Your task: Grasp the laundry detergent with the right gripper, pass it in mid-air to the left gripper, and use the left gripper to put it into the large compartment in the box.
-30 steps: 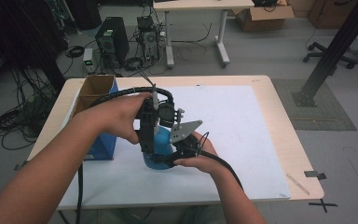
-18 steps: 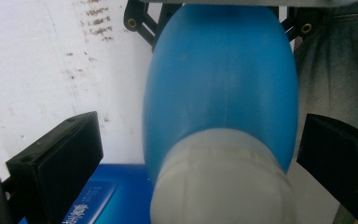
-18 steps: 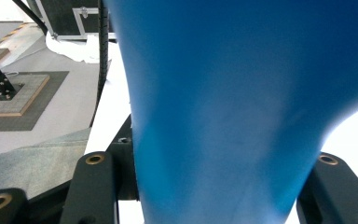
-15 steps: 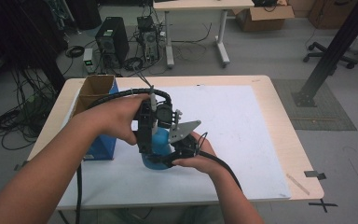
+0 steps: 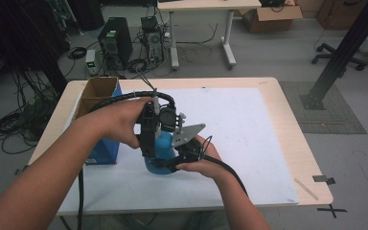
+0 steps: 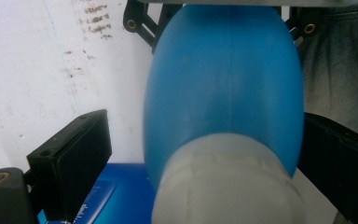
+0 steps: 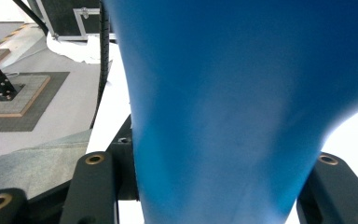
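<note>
right tool: pinching blue bottle low on body | left tool: spread astride pale cap, unclosed | bottle axis upright, directly below left tool

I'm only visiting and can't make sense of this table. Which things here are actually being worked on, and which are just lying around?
In use:
- blue bottle, white cap toward the left camera
- left tool, jaws either side of the bottle, a gap at one
- right tool, at its base

Lying about:
- blue cardboard box, open
- white sheet on the table
</note>
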{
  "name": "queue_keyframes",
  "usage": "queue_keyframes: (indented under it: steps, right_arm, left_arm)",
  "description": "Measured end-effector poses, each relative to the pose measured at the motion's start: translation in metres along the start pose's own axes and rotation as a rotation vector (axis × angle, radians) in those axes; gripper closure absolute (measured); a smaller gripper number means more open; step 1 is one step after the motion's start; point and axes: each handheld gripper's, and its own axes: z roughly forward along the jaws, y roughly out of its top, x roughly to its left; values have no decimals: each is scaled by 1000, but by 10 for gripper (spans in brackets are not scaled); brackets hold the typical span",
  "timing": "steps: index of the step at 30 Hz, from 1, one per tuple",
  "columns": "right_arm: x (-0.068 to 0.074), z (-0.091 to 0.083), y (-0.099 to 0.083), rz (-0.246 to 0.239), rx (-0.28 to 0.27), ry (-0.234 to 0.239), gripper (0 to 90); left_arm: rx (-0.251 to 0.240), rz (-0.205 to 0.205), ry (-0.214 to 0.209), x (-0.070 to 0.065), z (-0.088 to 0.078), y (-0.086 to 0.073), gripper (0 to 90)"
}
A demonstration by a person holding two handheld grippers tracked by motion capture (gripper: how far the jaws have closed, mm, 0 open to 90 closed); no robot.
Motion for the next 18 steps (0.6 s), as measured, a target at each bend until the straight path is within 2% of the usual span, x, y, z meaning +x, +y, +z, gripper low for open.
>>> queue_keyframes:
  steps: [17, 18]
  right_arm:
    - [-1, 0, 1, -11, -8, -11, 441]
    - [0, 0, 2, 0, -11, -2, 441]
  left_arm:
    - [-4, 3, -3, 0, 0, -1, 152]
    - [-2, 4, -5, 0, -1, -1, 154]
